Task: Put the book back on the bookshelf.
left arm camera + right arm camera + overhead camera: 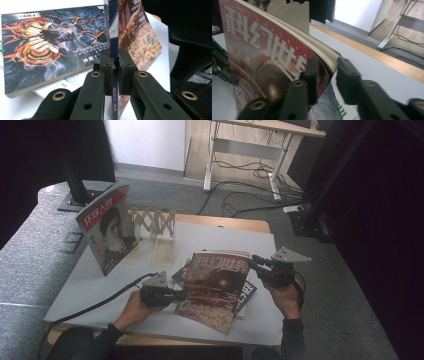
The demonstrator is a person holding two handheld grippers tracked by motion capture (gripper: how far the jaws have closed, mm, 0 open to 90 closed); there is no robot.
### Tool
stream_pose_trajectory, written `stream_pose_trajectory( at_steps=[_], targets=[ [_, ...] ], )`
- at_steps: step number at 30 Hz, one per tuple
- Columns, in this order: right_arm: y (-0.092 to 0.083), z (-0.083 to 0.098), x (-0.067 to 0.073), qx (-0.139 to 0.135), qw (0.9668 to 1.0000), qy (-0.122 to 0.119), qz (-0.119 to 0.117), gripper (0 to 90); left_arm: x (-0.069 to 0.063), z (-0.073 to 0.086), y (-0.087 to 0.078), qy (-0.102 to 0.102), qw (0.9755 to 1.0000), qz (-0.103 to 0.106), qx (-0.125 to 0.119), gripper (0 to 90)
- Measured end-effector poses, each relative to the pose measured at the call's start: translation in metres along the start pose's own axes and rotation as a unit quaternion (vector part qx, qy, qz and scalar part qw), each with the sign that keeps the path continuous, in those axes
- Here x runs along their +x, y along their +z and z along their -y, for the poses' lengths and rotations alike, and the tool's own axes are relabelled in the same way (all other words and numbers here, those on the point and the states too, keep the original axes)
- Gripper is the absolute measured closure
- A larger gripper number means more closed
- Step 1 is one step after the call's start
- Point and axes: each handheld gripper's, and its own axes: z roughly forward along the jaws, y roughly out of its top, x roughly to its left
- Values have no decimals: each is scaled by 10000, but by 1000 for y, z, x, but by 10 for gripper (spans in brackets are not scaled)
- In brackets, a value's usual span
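We see a red magazine (216,287) in the lower centre of the high view, lifted off the white table (75,287) between two hand-held grippers. The left gripper (181,295) meets it at its lower left edge; in the left gripper view the jaws are pressed narrow on the magazine's spine edge (114,75), which stands upright between them. The right gripper (251,262) reaches the magazine's upper right corner. In the right gripper view the jaws sit on either side of that corner (322,67), one pad against the red cover, the other apart from the page edges with a gap showing, so we cannot tell whether it grips.

Under the raised magazine lies a dark book (50,45) with flames and hands on its cover, flat on the table, resting on a white and green booklet (53,87).

In the upper left of the high view a beige folding rack (152,227) with upright dividers stands on the table. Its slots hold nothing that we can see. A magazine with a portrait cover (107,232) stands tilted just beside the rack's left end; whether it sits in a slot we cannot tell.
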Motion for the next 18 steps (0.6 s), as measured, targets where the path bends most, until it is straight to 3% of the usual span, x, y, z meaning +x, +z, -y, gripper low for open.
stream_pose_trajectory(
  at_steps=[5, 11, 15, 18],
  targets=[
    [5, 10, -2, -56, 9993, 236, -269, 463, -2, 2, -4, 67, 10000, -11, -15, 848],
    [19, 29, -1, 71, 9965, 396, -727, 422, -4, 2, -4, 108, 9999, -27, -13, 847],
    [29, 38, 1, 255, 9941, 361, -986, 534, -3, 3, -3, 96, 9999, -52, -44, 847],
    [28, 39, 2, 285, 9952, 400, -845, 685, -3, 3, -2, 67, 9999, -97, -49, 844]
  ],
)
